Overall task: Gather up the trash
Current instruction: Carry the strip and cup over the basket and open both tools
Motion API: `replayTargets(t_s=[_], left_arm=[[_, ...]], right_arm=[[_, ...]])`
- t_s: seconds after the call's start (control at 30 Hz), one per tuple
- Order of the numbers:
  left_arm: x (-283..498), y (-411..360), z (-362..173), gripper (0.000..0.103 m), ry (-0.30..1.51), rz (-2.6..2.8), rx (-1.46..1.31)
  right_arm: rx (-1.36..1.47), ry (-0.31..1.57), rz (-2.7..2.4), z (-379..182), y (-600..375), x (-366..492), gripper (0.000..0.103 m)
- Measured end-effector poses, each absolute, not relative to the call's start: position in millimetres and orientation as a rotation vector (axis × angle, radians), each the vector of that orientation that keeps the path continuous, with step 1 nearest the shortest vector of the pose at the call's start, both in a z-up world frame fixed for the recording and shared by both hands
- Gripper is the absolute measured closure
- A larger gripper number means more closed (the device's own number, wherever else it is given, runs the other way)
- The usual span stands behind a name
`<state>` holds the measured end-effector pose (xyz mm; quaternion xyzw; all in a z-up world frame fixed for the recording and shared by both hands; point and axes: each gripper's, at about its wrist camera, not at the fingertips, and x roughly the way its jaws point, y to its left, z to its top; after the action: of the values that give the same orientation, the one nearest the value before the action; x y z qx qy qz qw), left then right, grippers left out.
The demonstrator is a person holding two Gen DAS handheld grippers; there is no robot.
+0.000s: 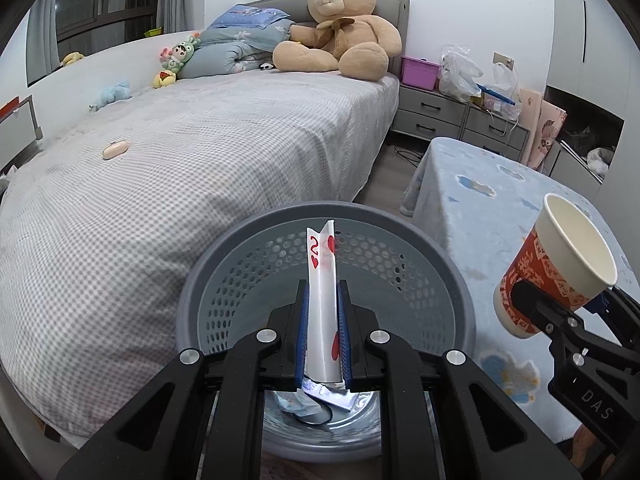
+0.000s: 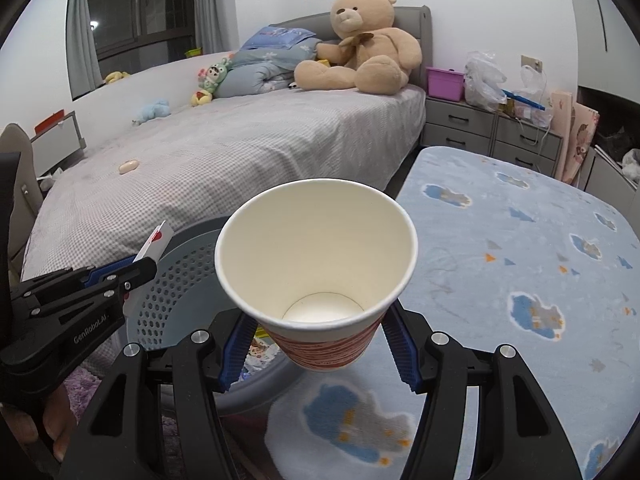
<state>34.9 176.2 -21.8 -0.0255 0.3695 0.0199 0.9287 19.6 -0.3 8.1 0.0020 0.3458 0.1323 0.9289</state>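
beside the big bed point(image 1: 200, 168) with the checked cover stands a round grey laundry basket point(image 1: 452, 280) full of holes, and a low table under a blue cloud blanket point(image 2: 520, 240) is just on its other side. a big brown teddy bear point(image 1: 340, 28) sits far back on the bed.

the left gripper point(image 1: 323, 320) hangs over the open basket. its blue pads are squeezed tight on a folded playing card point(image 1: 322, 312), a two of hearts, which stands up between them. the right gripper point(image 2: 318, 344) is partly spread and grips a paper cup point(image 2: 316, 248) by its red printed side, with the open mouth tipped toward the camera. the cup is up in the air near the basket rim, by the edge of the blue blanket.

only the left wrist view looks down inside the basket, where crumpled bits of trash point(image 1: 316, 400) lie at the bottom. only the right wrist view shows the cup's white inside, which is bare. it also shows part of a hand point(image 2: 56, 428) under the left gripper and some purple rug point(image 2: 80, 392) on the floor.
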Motion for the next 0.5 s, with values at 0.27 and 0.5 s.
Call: replayTargets(t_s=[0.27,0.5], left_arm=[[54,194,-14,0.090,0.747,0.055,-0.032],[72,204,-17,0.090,0.765,0.068,-0.023]], right_arm=[[0.015,0.706,0.326,13,19,36,0.044],[0.015,0.714,0.354,13,34,54,0.044]])
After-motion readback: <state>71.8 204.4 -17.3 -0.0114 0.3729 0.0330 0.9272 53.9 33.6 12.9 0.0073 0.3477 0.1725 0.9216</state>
